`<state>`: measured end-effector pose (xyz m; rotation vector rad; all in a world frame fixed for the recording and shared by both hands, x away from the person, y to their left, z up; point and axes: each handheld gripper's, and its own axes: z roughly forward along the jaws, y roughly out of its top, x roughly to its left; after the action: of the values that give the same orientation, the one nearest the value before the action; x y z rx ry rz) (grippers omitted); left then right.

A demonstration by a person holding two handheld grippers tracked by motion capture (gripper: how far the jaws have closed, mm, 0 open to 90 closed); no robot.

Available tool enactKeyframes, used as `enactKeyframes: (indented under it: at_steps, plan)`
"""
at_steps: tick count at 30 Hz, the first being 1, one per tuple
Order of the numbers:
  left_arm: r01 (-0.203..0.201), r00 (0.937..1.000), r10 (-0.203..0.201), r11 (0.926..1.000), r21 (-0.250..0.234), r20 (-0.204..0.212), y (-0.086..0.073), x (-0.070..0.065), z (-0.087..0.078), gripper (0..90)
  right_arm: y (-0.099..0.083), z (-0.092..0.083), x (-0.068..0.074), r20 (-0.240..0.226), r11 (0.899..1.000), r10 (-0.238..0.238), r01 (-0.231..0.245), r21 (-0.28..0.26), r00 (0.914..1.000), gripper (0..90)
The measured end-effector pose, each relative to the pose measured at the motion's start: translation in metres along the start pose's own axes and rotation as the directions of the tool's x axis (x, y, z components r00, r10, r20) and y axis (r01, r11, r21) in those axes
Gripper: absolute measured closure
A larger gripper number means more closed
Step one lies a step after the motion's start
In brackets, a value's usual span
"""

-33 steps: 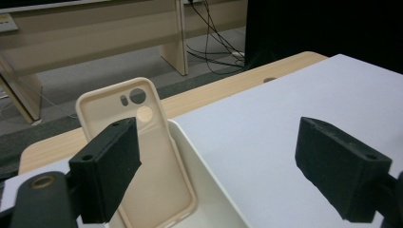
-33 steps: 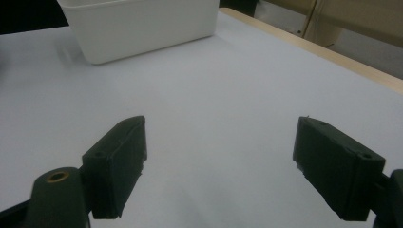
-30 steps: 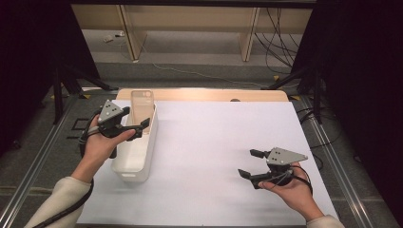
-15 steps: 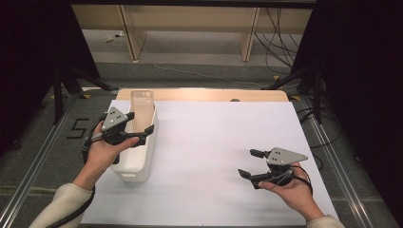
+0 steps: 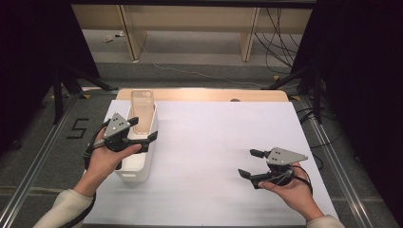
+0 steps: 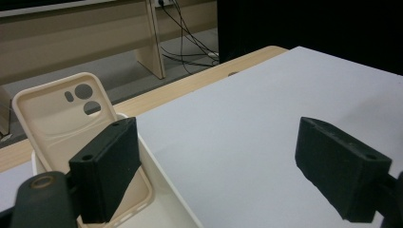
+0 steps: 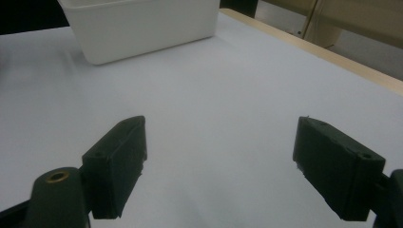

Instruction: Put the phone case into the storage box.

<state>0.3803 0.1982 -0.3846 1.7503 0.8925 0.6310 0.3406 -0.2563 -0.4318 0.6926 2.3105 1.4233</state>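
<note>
Phone case (image 5: 142, 111) upright in bin (image 5: 138, 167), left claw (image 5: 142, 129) wide, empty.

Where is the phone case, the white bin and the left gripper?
phone case (image 6: 57, 111): left gripper view, on its inner back below the camera holes.
white bin (image 5: 134, 175): high view, on its near end wall.
left gripper (image 5: 143, 128): high view, midway between its open jaws.
</note>
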Motion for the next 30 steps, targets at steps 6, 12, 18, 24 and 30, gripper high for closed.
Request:
enactKeyframes:
  at_steps: [6,12,18,24,30]
  plan:
    - [-0.014,0.9998,0.015,0.9998,-0.01,0.017,-0.004,-0.006,-0.002,15.0,0.0,0.0,0.0,-0.002,1.0,0.0,0.0,0.002,1.0,19.8]
    - [-0.025,0.9991,0.025,0.9996,-0.016,0.034,-0.008,-0.012,-0.004,15.0,0.0,0.0,0.0,-0.001,1.0,0.0,0.0,0.0,1.0,19.8]
    - [-0.047,0.9979,0.048,0.9985,-0.028,0.044,-0.013,-0.019,-0.006,15.0,0.0,0.0,0.0,-0.001,1.0,0.0,0.0,0.0,1.0,19.9]
    - [-0.061,0.9965,0.063,0.9975,-0.036,0.054,-0.017,-0.025,-0.009,15.0,0.0,0.0,0.0,-0.003,1.0,0.001,-0.001,0.002,1.0,19.8]
    - [-0.071,0.9954,0.074,0.9968,-0.035,0.061,-0.02,-0.029,-0.009,15.0,0.0,0.0,0.0,-0.003,1.0,0.002,-0.002,0.002,1.0,19.8]
